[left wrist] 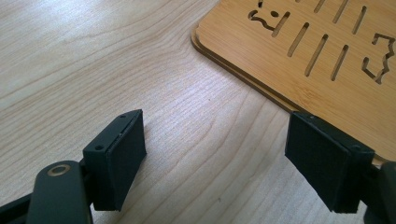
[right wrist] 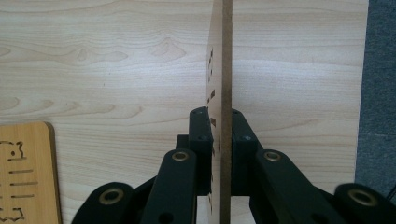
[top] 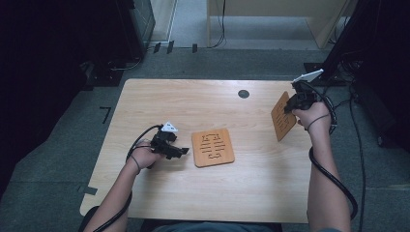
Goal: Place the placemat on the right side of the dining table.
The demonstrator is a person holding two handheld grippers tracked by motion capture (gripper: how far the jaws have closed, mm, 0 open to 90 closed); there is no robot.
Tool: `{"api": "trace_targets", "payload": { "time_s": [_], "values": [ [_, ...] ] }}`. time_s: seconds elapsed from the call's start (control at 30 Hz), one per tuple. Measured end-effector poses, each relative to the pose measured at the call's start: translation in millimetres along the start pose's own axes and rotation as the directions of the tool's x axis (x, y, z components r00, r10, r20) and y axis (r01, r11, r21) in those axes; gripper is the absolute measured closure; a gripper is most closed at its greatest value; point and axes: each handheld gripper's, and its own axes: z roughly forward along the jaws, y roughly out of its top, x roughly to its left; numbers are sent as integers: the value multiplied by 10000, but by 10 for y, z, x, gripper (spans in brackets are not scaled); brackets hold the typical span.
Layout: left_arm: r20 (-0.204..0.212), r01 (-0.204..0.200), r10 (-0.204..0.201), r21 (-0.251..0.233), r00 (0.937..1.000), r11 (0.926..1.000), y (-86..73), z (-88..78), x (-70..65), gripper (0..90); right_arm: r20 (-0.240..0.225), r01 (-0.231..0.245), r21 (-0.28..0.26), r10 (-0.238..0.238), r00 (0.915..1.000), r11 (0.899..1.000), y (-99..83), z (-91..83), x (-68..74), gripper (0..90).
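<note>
A square wooden board [top: 212, 147] with cut slots and shapes lies flat near the middle of the light wood table [top: 193, 101]. My left gripper [top: 181, 152] rests just left of it, open, with bare table between its pads [left wrist: 215, 140]. The board's corner [left wrist: 327, 60] lies beside the right pad; whether they touch I cannot tell. A second slotted board [top: 283, 116] is held on edge, tilted, above the table's right side. My right gripper [top: 290, 107] is shut on its upper part. In the right gripper view the pads [right wrist: 219, 126] clamp both faces of the thin board [right wrist: 223, 46], and the flat board [right wrist: 23, 172] shows at lower left.
A black round grommet [top: 243, 94] sits in the table's far side. The table's right edge [right wrist: 364, 93] meets grey carpet close to the right hand. Cables [top: 333, 179] trail from both grippers. Dark equipment stands at the left and right, and a wooden cabinet [top: 270, 19] stands beyond the table.
</note>
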Motion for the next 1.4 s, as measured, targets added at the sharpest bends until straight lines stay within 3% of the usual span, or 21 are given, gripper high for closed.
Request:
{"api": "trace_targets", "payload": {
  "time_s": [0.37, 0.57, 1.4],
  "values": [
    [1, -7, 7, 20, 10000, 10000, 2, 0, -1, 194, -83, -150, -61, 150, 9999, 9999, -9, -58, -94, 832],
    [19, -1, 1, 4, 10000, 10000, 1, 0, 2, 194, 384, 1, -67, 2, 9993, 10000, -19, -40, -132, 819],
    [20, -36, 36, -34, 10000, 10000, 1, 5, 1, 193, 73, -669, -15, 669, 9977, 9978, -36, 94, -323, 727]
  ]
}}
